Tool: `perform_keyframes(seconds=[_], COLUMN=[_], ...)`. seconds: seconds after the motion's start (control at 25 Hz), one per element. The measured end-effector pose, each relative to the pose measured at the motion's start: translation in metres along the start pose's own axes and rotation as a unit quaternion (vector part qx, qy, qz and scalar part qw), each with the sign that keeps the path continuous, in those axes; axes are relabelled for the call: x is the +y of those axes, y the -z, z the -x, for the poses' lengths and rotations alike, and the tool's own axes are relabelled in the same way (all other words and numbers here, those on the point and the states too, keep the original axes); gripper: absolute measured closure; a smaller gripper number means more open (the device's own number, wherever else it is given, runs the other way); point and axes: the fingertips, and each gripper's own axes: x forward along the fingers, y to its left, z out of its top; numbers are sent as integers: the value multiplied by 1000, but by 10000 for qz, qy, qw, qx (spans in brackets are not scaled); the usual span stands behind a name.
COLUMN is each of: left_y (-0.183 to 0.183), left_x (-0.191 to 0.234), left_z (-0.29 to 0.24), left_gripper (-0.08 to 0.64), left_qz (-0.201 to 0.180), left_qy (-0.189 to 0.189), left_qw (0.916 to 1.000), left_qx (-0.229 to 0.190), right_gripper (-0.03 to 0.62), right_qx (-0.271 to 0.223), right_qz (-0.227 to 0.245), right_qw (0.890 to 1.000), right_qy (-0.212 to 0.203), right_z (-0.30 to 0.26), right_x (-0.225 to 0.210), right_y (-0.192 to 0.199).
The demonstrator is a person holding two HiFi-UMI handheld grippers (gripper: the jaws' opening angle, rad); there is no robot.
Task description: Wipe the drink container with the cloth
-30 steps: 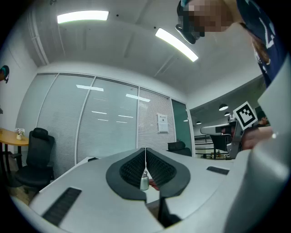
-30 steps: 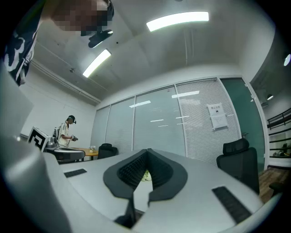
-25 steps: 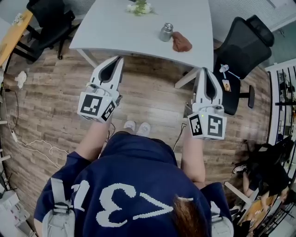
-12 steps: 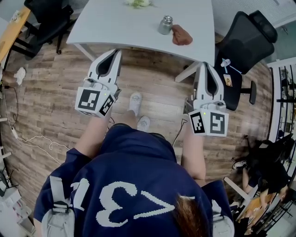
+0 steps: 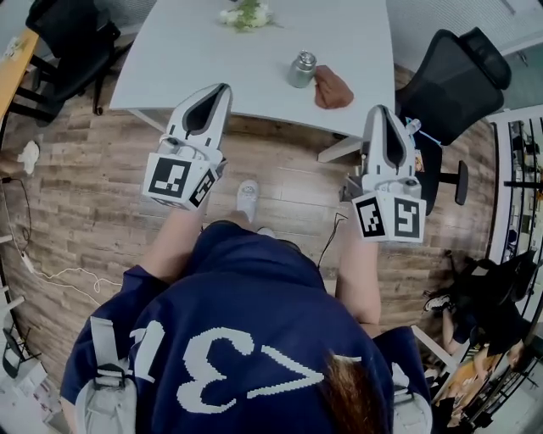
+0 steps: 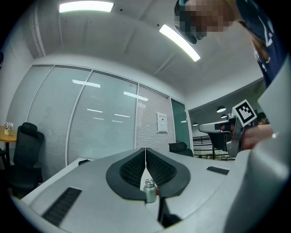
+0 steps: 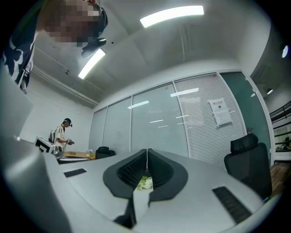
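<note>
Two grippers: my left gripper (image 5: pixel 222 88) and my right gripper (image 5: pixel 383 112) point toward the near edge of the white table (image 5: pixel 195 59), above the wooden floor (image 5: pixel 280 174), touching nothing.
Left jaws: pressed together along a thin seam, nothing between the pads.
Right jaws: likewise closed and empty.
Drink container (image 5: pixel 301 69): a small metal flask, upright on the table, ahead of both tips, nearer my right one.
Cloth (image 5: pixel 333 87): brown and crumpled, just beside the container on its right. I cannot tell whether they touch.
Left gripper view: the container (image 6: pixel 149 190) shows small in the notch below my closed pads.
Far edge of table: a sprig of flowers (image 5: pixel 244 14).
Right of table: a black office chair (image 5: pixel 454 80).
</note>
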Motion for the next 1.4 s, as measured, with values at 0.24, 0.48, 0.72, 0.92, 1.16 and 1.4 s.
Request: perform_keyframes(seconds=[0.24, 0.48, 0.72, 0.92, 1.16, 1.4], left_y=[4, 14, 35, 44, 39, 37], left_x=[38, 57, 59, 63, 67, 68], left_z=[-61, -96, -121, -146, -189, -238], left_gripper=[540, 540, 540, 540, 540, 540], left_qz=[-64, 40, 245, 284, 143, 92], left_qy=[332, 554, 649, 588, 465, 257], left_qw=[9994, 9984, 9972, 9973, 9984, 9995], left_qx=[19, 124, 275, 328, 291, 177], right_gripper=[565, 565, 565, 565, 565, 565], right_qx=[-71, 75, 268, 277, 210, 139], right_qz=[-106, -177, -277, -317, -352, -395], right_qw=[9994, 9984, 9976, 9982, 9992, 9984], right_qy=[311, 526, 573, 419, 34, -391], right_z=[-58, -84, -104, -131, -182, -234], right_x=[-21, -34, -51, -70, -99, -139], right_y=[6, 18, 32, 38, 36, 32])
